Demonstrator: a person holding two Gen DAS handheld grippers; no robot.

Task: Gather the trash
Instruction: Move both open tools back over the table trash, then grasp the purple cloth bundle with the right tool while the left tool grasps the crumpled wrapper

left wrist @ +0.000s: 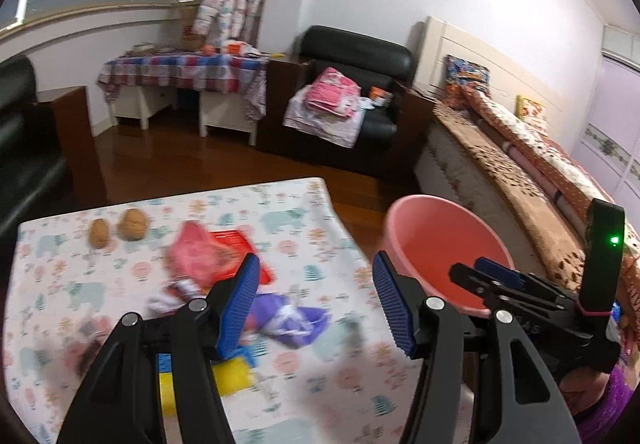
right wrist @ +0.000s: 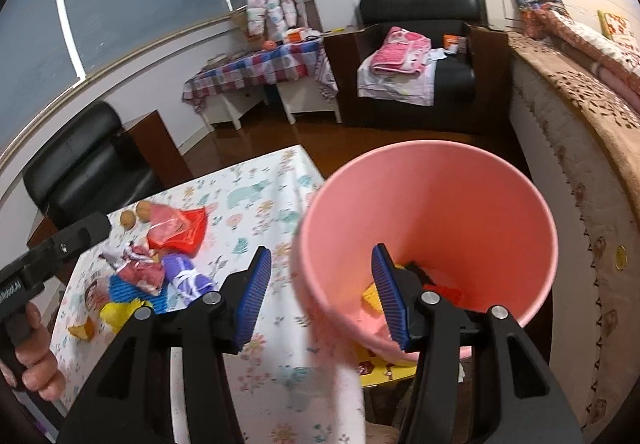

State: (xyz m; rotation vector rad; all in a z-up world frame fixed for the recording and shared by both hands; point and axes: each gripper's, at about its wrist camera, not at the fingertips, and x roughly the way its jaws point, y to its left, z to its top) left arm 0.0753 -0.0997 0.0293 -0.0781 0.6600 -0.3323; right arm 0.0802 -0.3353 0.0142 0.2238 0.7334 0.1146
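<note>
Several pieces of trash lie on the patterned tablecloth (left wrist: 280,211): a red wrapper (left wrist: 200,252), a purple wrapper (left wrist: 288,320), a yellow piece (left wrist: 234,376) and two walnuts (left wrist: 116,230). My left gripper (left wrist: 316,304) is open and empty above the purple wrapper. A pink bin (right wrist: 432,236) stands to the right of the table and holds yellow and red scraps (right wrist: 370,298). My right gripper (right wrist: 320,294) is open and straddles the bin's near left rim, one finger inside. The trash also shows in the right wrist view (right wrist: 176,268). The right gripper shows in the left wrist view (left wrist: 492,276).
A bed (left wrist: 520,163) runs along the right. A black armchair (left wrist: 352,99) with pink cloths and a checked side table (left wrist: 188,71) stand by the far wall. Another black chair (right wrist: 88,163) is at the left. Wooden floor (left wrist: 200,163) lies beyond the table.
</note>
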